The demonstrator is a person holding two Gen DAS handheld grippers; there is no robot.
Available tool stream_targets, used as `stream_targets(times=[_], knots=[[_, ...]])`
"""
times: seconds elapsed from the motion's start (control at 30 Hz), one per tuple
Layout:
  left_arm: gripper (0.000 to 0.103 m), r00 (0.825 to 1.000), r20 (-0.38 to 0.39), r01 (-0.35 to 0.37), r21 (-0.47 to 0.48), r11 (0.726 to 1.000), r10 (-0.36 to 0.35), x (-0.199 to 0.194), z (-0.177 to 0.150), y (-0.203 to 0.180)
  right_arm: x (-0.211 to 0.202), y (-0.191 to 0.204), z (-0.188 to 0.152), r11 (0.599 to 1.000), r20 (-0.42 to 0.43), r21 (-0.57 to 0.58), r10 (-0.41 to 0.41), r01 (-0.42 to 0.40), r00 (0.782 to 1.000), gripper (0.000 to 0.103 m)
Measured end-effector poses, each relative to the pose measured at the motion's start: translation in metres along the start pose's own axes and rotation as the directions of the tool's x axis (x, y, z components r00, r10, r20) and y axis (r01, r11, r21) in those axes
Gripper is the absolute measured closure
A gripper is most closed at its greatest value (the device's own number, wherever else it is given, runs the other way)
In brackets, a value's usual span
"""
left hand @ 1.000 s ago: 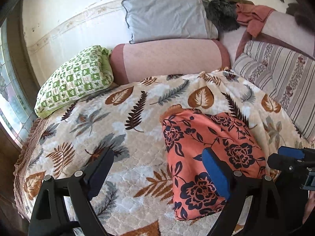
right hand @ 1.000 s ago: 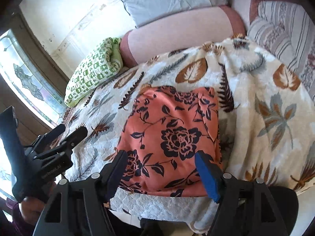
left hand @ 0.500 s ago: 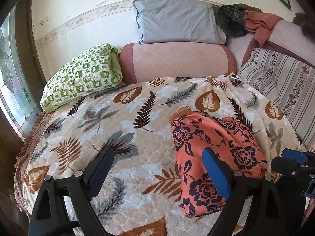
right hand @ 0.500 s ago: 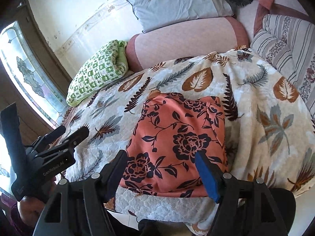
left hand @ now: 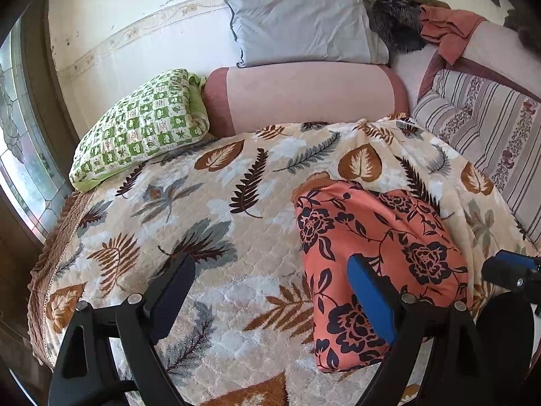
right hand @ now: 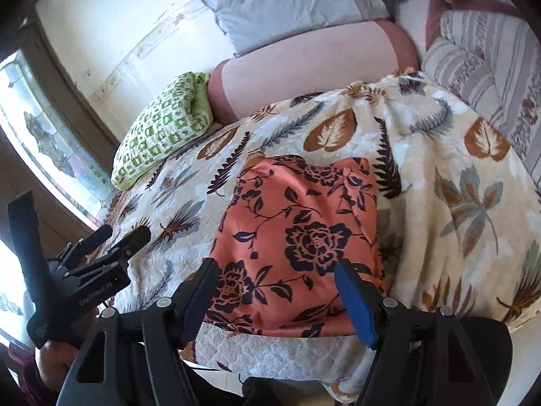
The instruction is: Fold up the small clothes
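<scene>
An orange garment with dark flowers (left hand: 375, 257) (right hand: 297, 237) lies folded into a flat rectangle near the front edge of a bed with a leaf-print quilt (left hand: 209, 209) (right hand: 456, 203). My left gripper (left hand: 270, 291) hovers open over the quilt at the garment's left edge, nothing between its fingers. My right gripper (right hand: 275, 291) stands open above the garment's near end, its pads clear of the cloth. The left gripper (right hand: 125, 237) shows at the left of the right wrist view, held by a hand (right hand: 57, 358); part of the right gripper (left hand: 510, 270) shows at the right of the left wrist view.
A green patterned pillow (left hand: 142, 128), a pink bolster (left hand: 304, 98) and a grey pillow (left hand: 304, 27) lie at the head of the bed by the wall. Striped bedding (left hand: 490, 128) is piled on the right. A window (right hand: 44, 142) is on the left.
Both views have shifted slightly, showing more of the wall and pillows. The garment lies as before and both grippers keep the same opening.
</scene>
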State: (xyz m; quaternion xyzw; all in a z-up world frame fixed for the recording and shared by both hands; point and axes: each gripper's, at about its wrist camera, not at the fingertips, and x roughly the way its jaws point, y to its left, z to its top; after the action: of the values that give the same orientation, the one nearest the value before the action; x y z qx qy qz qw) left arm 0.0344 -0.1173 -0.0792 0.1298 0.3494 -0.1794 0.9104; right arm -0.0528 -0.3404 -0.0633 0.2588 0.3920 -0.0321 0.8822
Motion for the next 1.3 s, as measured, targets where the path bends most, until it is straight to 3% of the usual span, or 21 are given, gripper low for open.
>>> stream_targets(times=[0.5, 0.63, 0.73, 0.87, 0.93, 1.03, 1.17, 1.27, 1.3], knots=[[0.012, 0.998, -0.06, -0.014, 0.035, 0.999, 0.016, 0.03, 0.003, -0.015, 0.021, -0.032, 0.007, 0.997, -0.018, 0.068, 0.026, -0.025, 0.999, 0.028], [0.012, 0.996, -0.091, 0.013, 0.032, 0.999, -0.01, 0.047, 0.004, -0.013, 0.031, -0.04, 0.014, 0.999, -0.021, 0.051, -0.008, 0.009, 1.0, 0.031], [0.012, 0.992, -0.124, 0.028, -0.001, 1.0, -0.027, 0.065, 0.007, -0.006, 0.046, -0.057, 0.022, 0.996, -0.057, 0.087, -0.022, 0.026, 0.998, 0.043], [0.012, 0.99, -0.131, 0.042, -0.04, 0.998, -0.047, 0.083, 0.017, -0.001, 0.065, -0.074, 0.034, 0.993, -0.055, 0.115, -0.021, 0.027, 0.998, 0.051], [0.012, 0.99, -0.135, 0.038, -0.03, 0.999, -0.042, 0.095, 0.025, -0.006, 0.08, -0.079, 0.044, 0.993, -0.054, 0.114, -0.026, 0.032, 0.998, 0.064], [0.012, 0.986, -0.163, 0.03, -0.023, 0.999, -0.033, 0.118, 0.038, -0.016, 0.1, -0.083, 0.059, 0.991, -0.058, 0.13, -0.008, 0.016, 0.998, 0.064], [0.012, 0.972, -0.236, -0.008, 0.013, 1.0, 0.011, 0.161, 0.044, -0.032, 0.143, -0.087, 0.079, 0.99, -0.131, 0.135, -0.016, 0.034, 0.991, 0.064], [0.011, 0.944, -0.326, -0.011, 0.102, 0.995, 0.044, 0.196, 0.029, -0.047, 0.185, -0.102, 0.076, 0.983, -0.271, 0.17, -0.025, 0.073, 0.962, 0.065], [0.011, 0.945, -0.323, -0.011, 0.104, 0.995, 0.044, 0.198, 0.026, -0.048, 0.187, -0.103, 0.077, 0.983, -0.263, 0.17, -0.023, 0.07, 0.965, 0.065]])
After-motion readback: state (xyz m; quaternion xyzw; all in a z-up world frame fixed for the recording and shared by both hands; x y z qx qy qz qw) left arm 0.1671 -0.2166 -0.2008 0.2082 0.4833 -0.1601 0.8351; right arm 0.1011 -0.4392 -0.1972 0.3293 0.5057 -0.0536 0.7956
